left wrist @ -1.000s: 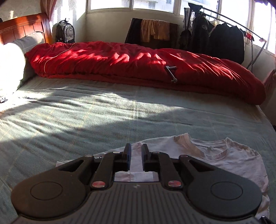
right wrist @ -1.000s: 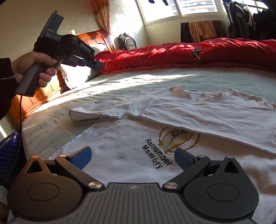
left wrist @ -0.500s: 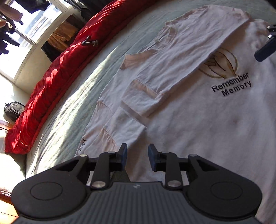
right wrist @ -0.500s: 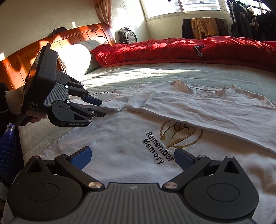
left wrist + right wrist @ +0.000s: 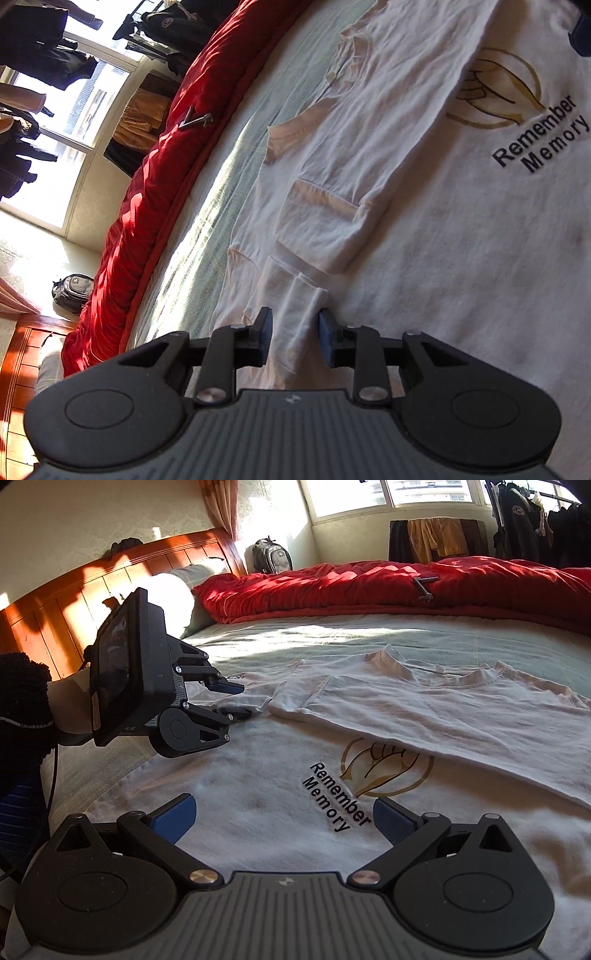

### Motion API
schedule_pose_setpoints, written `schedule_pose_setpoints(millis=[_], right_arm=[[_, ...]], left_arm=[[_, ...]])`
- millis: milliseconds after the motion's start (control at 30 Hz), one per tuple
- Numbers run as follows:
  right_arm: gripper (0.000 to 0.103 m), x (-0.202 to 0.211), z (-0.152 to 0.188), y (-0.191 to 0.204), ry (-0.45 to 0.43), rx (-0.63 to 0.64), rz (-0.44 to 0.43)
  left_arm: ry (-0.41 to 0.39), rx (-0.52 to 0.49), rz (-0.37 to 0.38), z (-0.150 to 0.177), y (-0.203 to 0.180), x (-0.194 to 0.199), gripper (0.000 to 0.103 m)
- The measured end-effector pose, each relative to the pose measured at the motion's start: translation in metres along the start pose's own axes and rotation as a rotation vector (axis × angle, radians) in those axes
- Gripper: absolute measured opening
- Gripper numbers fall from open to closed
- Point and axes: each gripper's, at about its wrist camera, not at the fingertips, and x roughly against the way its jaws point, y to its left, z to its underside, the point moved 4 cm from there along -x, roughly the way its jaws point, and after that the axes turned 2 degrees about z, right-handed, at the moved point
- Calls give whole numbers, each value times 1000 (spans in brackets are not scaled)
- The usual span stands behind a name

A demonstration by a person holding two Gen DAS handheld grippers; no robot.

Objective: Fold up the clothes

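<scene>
White T-shirt (image 5: pixel 424 716) flat on bed (image 5: pixel 332 635), sleeve (image 5: pixel 295 314) between left tongs (image 5: pixel 294 334), not yet pinched.
Best closing low over every sleeve layer before lifting; right tongs (image 5: pixel 284 821) spread wide, empty, above shirt front.

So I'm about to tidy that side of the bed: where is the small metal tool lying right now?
The metal tool lies on top of the red quilt at the far side of the bed, right of centre in the right wrist view, below the orange clothes under the window.

T-shirt (image 5: pixel 424 716) on bed (image 5: pixel 332 635), quilt (image 5: pixel 369 587) behind
</scene>
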Motion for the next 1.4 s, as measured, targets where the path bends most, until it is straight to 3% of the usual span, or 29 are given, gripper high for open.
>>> schedule_pose_setpoints(millis=[233,500,533,600,767,1033,1400], right_arm=[[103,-2,1,0,10,5,10],[103,-5,3,1,20,14,18],[103,-5,3,1,22,14,20],[103,-5,3,0,19,13,23],[103,0,1,0,5,3,11],[103,0,1,0,6,2,11],[103,1,0,-1,15,0,5]], left_arm=[[19,-172,-97,6,-19,-3,30],[69,-157,-134,-11,-20,-26,23],[69,-121,-110,-12,-15,-23,22],[68,-36,-57,-14,-5,-16,4],[55,266,82,-16,41,7,3],[-24,598,164,-33,111,32,3],[-95,782,204,-89,154,35,3]])
